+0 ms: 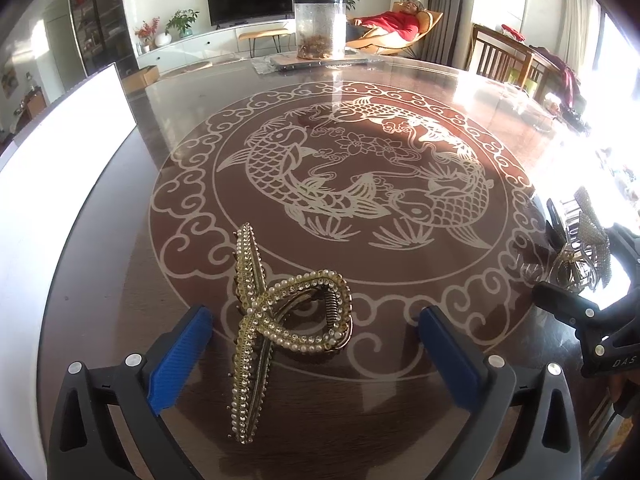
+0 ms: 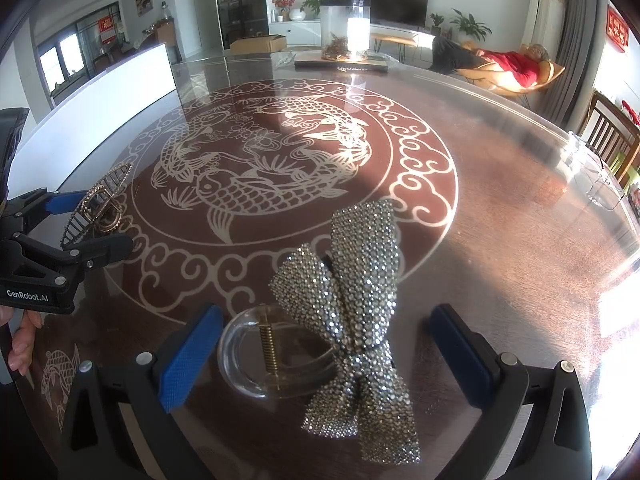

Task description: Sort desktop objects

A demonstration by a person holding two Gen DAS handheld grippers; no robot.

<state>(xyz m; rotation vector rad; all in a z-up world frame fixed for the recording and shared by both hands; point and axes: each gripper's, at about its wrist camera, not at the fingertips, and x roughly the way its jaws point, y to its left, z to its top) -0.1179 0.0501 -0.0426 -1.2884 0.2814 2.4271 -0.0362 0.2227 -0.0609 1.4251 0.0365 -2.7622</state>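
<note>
A gold hair claw clip (image 1: pixel 280 320) set with pearls and rhinestones lies on the dark glass-topped table (image 1: pixel 380 92). My left gripper (image 1: pixel 316 356) is open around it, one blue pad on each side, not touching. A rhinestone bow claw clip (image 2: pixel 356 312) with a clear plastic body lies between the open fingers of my right gripper (image 2: pixel 324 356), also untouched. The left gripper and gold clip (image 2: pixel 100 208) show at the left of the right wrist view. The right gripper and bow clip (image 1: pixel 592 240) show at the right edge of the left wrist view.
A clear cylindrical jar (image 1: pixel 320 26) stands on a flat tray at the table's far side. A white board (image 1: pixel 60 152) stands along the left edge. Clear plastic items (image 2: pixel 600 176) lie at the far right. Wooden chairs (image 1: pixel 508 60) stand beyond the table.
</note>
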